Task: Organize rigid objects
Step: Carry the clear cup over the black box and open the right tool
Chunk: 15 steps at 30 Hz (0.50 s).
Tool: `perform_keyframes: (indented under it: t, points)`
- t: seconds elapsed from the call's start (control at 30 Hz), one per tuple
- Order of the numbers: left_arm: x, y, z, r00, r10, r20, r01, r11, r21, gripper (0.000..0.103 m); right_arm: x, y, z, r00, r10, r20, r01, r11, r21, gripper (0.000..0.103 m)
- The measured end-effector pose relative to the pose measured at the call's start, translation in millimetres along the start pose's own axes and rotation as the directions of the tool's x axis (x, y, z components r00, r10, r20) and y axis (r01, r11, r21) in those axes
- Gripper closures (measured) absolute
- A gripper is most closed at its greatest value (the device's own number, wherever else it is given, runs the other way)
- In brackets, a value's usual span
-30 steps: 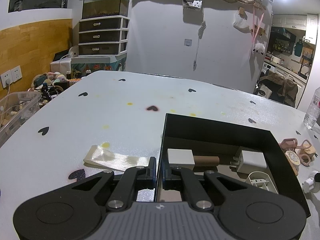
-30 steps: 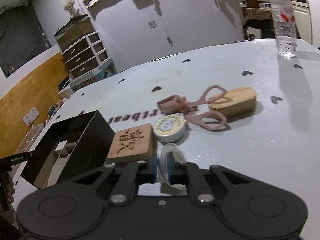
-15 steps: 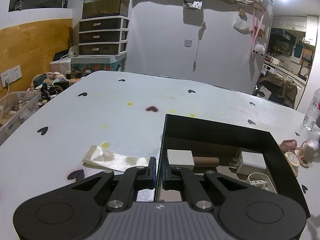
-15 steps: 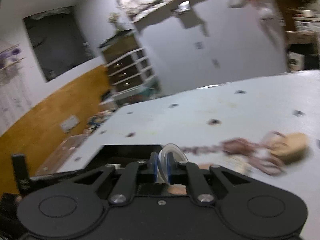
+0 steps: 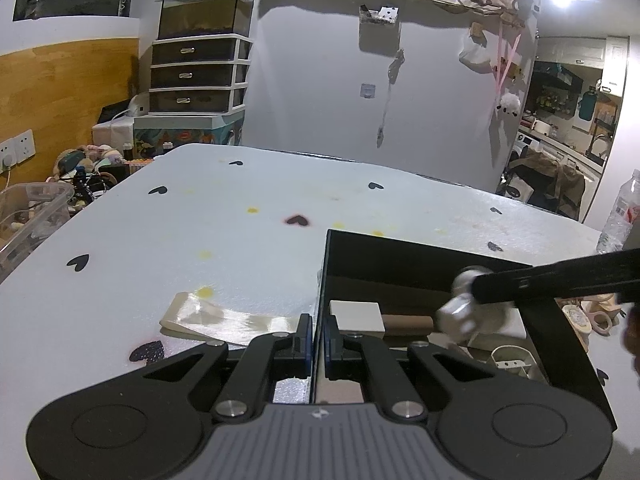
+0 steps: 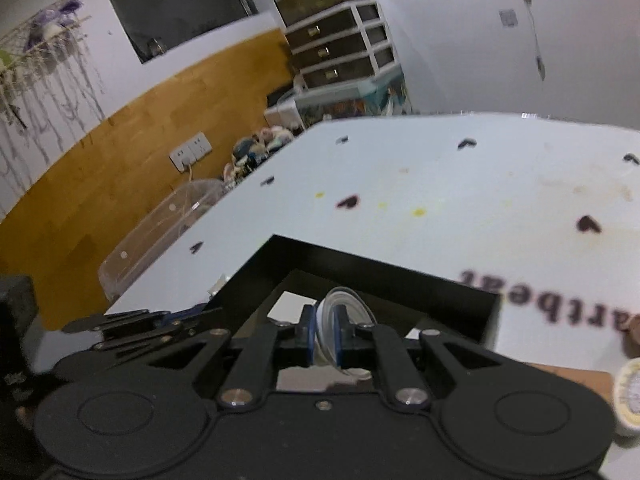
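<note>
Clear lid [image 6: 340, 320], pinched by right gripper [image 6: 325, 338], now over black box [image 6: 384, 276]; left gripper [image 5: 316, 334] unchanged, clamping box's left wall.

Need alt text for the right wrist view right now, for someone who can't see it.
The right hand-held gripper holds a clear round lid between shut fingers, above the open black box on a white table. The left hand-held gripper grips the box's left wall.
</note>
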<state>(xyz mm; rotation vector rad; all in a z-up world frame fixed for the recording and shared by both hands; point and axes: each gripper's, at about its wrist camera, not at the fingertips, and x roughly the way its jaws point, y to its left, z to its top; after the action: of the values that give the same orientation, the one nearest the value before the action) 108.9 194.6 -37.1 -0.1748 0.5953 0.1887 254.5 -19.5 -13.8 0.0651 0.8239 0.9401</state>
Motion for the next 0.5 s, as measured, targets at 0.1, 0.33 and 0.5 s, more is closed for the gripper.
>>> perform_keyframes:
  t: [0.1, 0.33, 0.5]
  points:
    - [0, 2, 0, 1.0, -0.011, 0.002, 0.011, 1.0, 0.0, 0.098, 12, 3, 0, 0.999, -0.025, -0.028, 0.024, 0.999, -0.026, 0.093]
    - [2, 5, -1, 1.0, -0.027, 0.001, 0.027, 1.0, -0.008, 0.098, 19, 12, 4, 0.999, -0.038, -0.033, 0.033, 0.989, -0.143, 0.093]
    - [2, 5, -1, 1.0, -0.028, 0.001, 0.028, 1.0, -0.008, 0.098, 27, 17, 6, 0.996, -0.021, -0.089, -0.004, 0.963, -0.269, 0.092]
